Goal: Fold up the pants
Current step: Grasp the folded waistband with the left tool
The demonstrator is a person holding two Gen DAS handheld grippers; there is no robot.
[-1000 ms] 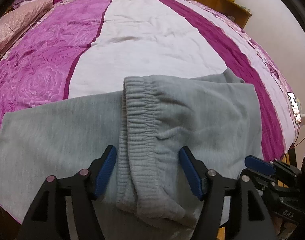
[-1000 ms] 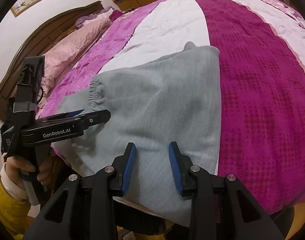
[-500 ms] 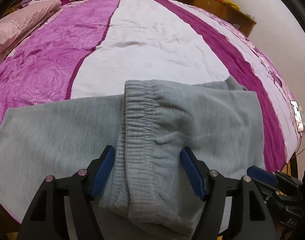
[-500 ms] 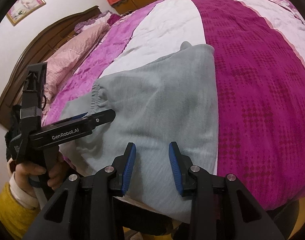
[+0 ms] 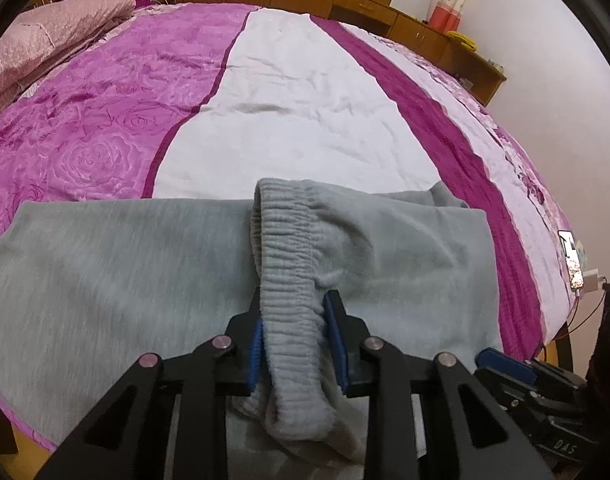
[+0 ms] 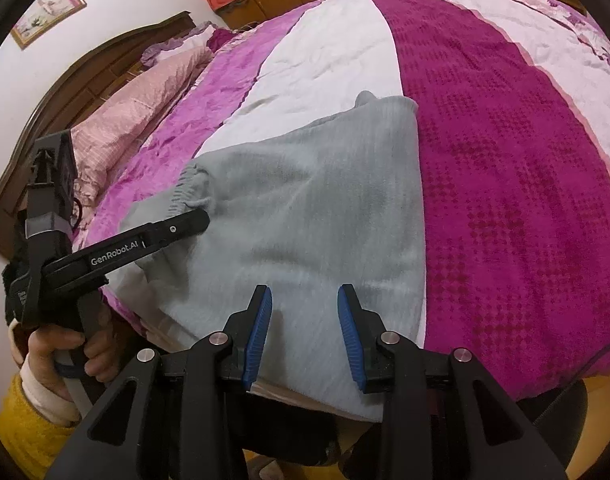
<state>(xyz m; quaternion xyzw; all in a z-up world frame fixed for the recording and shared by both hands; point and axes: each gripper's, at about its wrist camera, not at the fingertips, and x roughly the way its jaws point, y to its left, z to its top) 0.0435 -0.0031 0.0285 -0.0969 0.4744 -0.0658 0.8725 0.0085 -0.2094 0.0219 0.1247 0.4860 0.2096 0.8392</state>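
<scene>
the grey pants (image 5: 137,264) lie across the near edge of the bed (image 5: 289,92), folded over so that the ribbed elastic waistband (image 5: 293,280) sits on top of the leg fabric and runs toward the camera. the bedspread is striped in pink, white and deep magenta, with a pink quilt (image 5: 37,44) bunched at the head end.

the left tongs (image 5: 295,344) are closing, and the waistband is bunched between their blue pads (image 5: 335,344), which press on it from both sides. in the right wrist view the left tongs (image 6: 193,220) reach in from the left with their tips at the gathered waistband (image 6: 189,188), held by a hand (image 6: 65,348) with a yellow sleeve (image 6: 29,432) behind it.

the right tongs (image 6: 305,332) hover over the other end of the folded pants (image 6: 313,208) near the bed's edge, jaws set narrow but apart; the cloth shows between the pads and i cannot tell whether they touch it.

a phone (image 5: 571,256) lies at the far right side of the bed.
</scene>
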